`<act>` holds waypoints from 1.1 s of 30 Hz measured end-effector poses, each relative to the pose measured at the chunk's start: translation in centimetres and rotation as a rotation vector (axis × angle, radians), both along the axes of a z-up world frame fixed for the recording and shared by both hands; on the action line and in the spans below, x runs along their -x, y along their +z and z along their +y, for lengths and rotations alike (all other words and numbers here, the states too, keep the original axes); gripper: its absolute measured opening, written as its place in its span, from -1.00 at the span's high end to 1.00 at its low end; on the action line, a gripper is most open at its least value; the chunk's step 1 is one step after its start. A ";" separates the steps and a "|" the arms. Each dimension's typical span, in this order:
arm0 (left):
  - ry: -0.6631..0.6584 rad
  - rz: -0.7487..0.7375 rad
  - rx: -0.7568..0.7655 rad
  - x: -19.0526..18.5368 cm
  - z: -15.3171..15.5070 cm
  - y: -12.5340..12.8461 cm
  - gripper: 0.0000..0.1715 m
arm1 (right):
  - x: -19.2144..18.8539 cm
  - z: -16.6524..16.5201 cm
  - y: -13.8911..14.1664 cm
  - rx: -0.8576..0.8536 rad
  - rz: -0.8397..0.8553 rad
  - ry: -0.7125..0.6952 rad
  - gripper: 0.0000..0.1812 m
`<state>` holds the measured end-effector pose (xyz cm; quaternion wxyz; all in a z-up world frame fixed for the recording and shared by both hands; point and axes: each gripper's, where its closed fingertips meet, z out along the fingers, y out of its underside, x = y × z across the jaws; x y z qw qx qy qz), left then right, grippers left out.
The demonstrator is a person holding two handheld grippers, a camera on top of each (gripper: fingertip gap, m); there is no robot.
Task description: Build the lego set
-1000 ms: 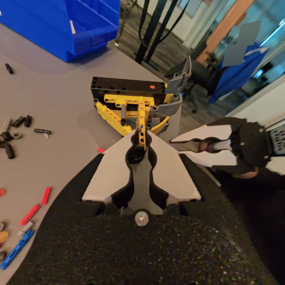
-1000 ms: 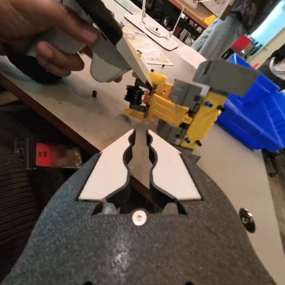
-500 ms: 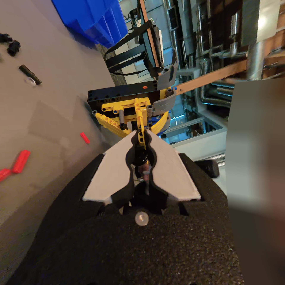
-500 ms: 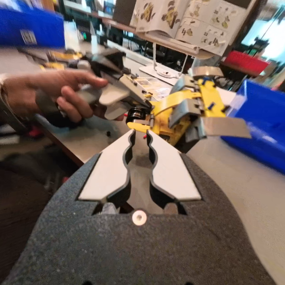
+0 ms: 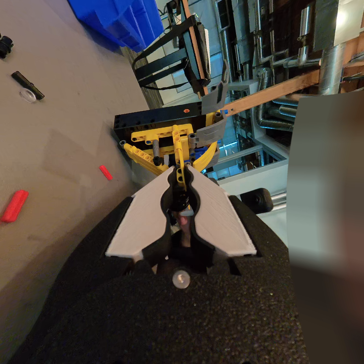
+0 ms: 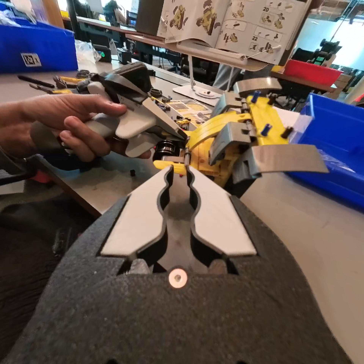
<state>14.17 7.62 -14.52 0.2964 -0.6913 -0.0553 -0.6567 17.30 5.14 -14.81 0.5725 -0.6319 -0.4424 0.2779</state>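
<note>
A yellow, black and grey brick model [image 5: 169, 134] stands tilted up on the grey table [image 5: 59, 137]. My left gripper [image 5: 180, 169] is shut on a thin yellow beam [image 5: 180, 155] that sticks out of the model. In the right wrist view a hand [image 6: 78, 122] holds that left gripper [image 6: 183, 136] against the model [image 6: 236, 137], just above a black wheel [image 6: 167, 149]. My right gripper [image 6: 179, 169] is empty, its jaws a narrow gap apart. Its tips sit right at the end of a low yellow beam [image 6: 163, 164] of the model.
Red pegs [image 5: 14, 205] [image 5: 106, 172] and a black pin [image 5: 27, 85] lie on the table. Blue bins stand behind [image 5: 122, 21] and on both sides [image 6: 37, 47] [image 6: 334, 141]. An open instruction booklet [image 6: 226, 25] rests on a stand. The table's front edge [image 6: 78, 199] is close. About 5 centimetres separates my left fingertips from my right.
The left gripper has rolled, tipping the model up on its side while still gripping the beam. The right gripper has swung round and closed in on the model's lower yellow beam.
</note>
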 end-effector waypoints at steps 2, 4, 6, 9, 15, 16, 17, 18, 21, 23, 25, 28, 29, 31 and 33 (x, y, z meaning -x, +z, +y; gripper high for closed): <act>0.007 0.001 0.001 -0.1 0.0 0.0 0.93 | 0.2 0.3 -0.2 -0.025 -0.031 -0.024 0.91; 0.010 0.001 0.002 0.0 0.0 0.0 0.93 | 0.1 0.5 -0.1 -0.041 -0.047 -0.041 0.92; 0.012 0.009 -0.007 -0.1 0.0 0.0 0.93 | 0.1 0.5 -0.1 -0.033 -0.060 -0.046 0.92; 0.007 0.033 -0.026 -0.3 -0.2 0.0 0.93 | -0.1 0.7 -0.3 -0.038 -0.095 -0.063 0.91; 0.023 0.090 -0.050 -0.5 -0.2 -0.3 0.92 | -0.1 0.9 -1.1 -0.098 -0.182 -0.088 0.93; 0.024 0.095 -0.049 -0.6 -0.2 -0.3 0.92 | -0.1 1.0 -1.3 -0.102 -0.189 -0.091 0.93; 0.024 0.102 -0.052 -0.6 -0.3 -0.4 0.92 | -0.2 1.0 -1.5 -0.105 -0.192 -0.094 0.95; 0.023 0.114 -0.058 -0.7 -0.3 -0.4 0.92 | -0.3 1.0 -1.6 -0.110 -0.190 -0.096 0.96; 0.022 0.155 -0.084 -1.0 -0.5 -0.5 0.92 | -0.5 1.0 -1.9 -0.090 -0.161 -0.087 0.96; 0.020 0.181 -0.099 -1.2 -0.6 -0.6 0.91 | -0.6 1.0 -2.2 -0.054 -0.132 -0.077 0.96; 0.021 0.206 -0.115 -1.4 -0.6 -0.7 0.91 | -0.8 1.0 -2.4 -0.015 -0.103 -0.066 0.96; 0.021 0.234 -0.137 -1.6 -0.7 -0.7 0.90 | -0.9 1.0 -2.6 0.025 -0.076 -0.057 0.97; 0.018 0.236 -0.143 -1.7 -0.8 -0.6 0.90 | -1.0 1.1 -2.8 0.032 -0.077 -0.059 0.97; 0.026 0.220 -0.174 -1.6 -0.8 -0.1 0.84 | -1.2 1.2 -3.3 0.035 -0.093 -0.064 0.97; 0.059 0.235 -0.225 -1.0 -0.6 0.5 0.74 | -1.1 1.2 -3.7 0.039 -0.104 -0.063 0.97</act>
